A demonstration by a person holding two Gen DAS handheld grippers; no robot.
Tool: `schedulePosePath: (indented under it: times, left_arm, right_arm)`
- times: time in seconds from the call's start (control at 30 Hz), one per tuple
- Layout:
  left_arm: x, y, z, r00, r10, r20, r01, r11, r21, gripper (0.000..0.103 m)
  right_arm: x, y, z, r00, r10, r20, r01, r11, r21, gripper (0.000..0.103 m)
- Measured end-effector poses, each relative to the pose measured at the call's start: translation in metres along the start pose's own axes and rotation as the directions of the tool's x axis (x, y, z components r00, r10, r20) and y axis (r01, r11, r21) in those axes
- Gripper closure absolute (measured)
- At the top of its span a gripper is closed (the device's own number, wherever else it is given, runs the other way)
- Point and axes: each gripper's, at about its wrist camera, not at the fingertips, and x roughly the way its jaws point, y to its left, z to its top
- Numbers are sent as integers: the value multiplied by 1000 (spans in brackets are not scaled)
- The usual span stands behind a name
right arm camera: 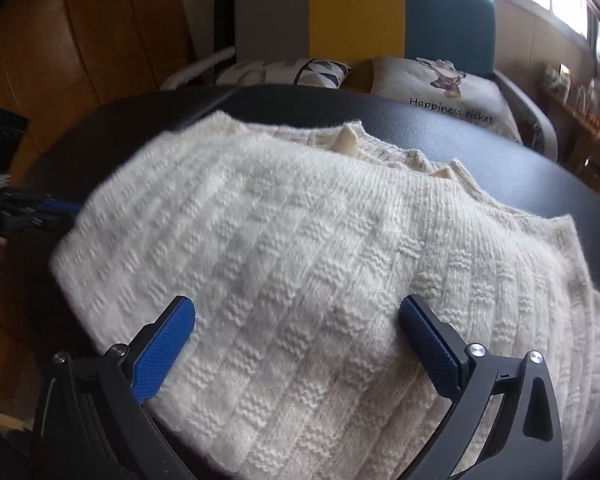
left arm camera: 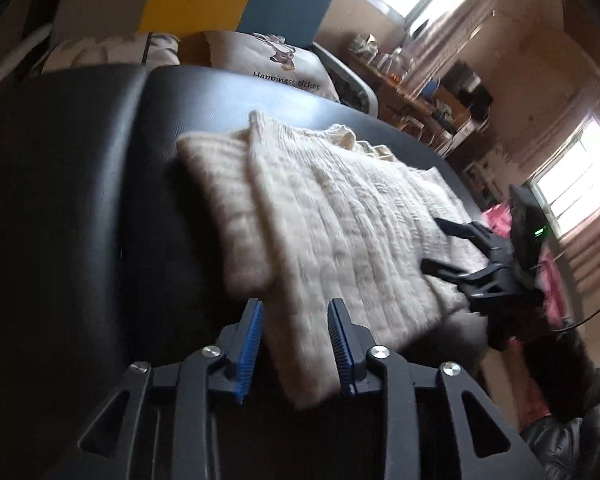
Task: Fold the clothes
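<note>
A pale grey square cushion [right arm camera: 448, 92] with a printed cartoon figure reads "Happiness ticket" in black letters, lying just beyond the black padded table [right arm camera: 500, 160].

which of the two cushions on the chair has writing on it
The grey cushion on the right in the right wrist view, printed "Happiness ticket" under a small cartoon figure. The other cushion, to its left, shows only a geometric triangle pattern.

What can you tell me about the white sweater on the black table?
The sweater is cream-white, thick and fuzzy, knitted in ribbed and checked bands. It lies flat on the black table, collar at the far side, one side folded over the body. Its near edge hangs between the left hand-held gripper's open jaws; the right hand-held gripper, open, hovers over it.
</note>
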Motion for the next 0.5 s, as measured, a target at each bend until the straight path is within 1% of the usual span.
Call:
schedulePosePath:
  times: [0.07, 0.1, 0.2, 0.3, 0.37, 0.43, 0.5]
  left_arm:
    - [-2, 4, -10, 998, -68, 1, 68, 998, -17, 67]
    - [-1, 3, -12, 996, -93, 0, 93, 996, -8, 66]
    - [4, 3, -15, 992, -126, -3, 126, 992, 18, 66]
    - [10, 7, -11, 984, -179, -2, 179, 984, 9, 66]
    - [13, 12, -8, 974, -228, 6, 228, 974, -2, 66]
    - [9, 12, -5, 962, -272, 23, 272, 962, 7, 66]
    - [8, 8, -1, 948, -318, 23, 317, 948, 38, 66]
  right_arm:
    - [5, 9, -4, 999, -45, 9, 45, 998, -54, 0]
    - [5, 10, -6, 998, -53, 23, 55, 997, -57, 0]
    - [4, 6, -7, 999, -32, 38, 33, 999, -34, 0]
    - [4, 6, -7, 999, -32, 39, 33, 999, -34, 0]
    - [5, 7, -6, 999, -38, 38, 39, 998, -38, 0]
    - [5, 7, -4, 999, -39, 28, 40, 999, -35, 0]
    - [4, 9, -1, 999, -41, 9, 41, 999, -30, 0]
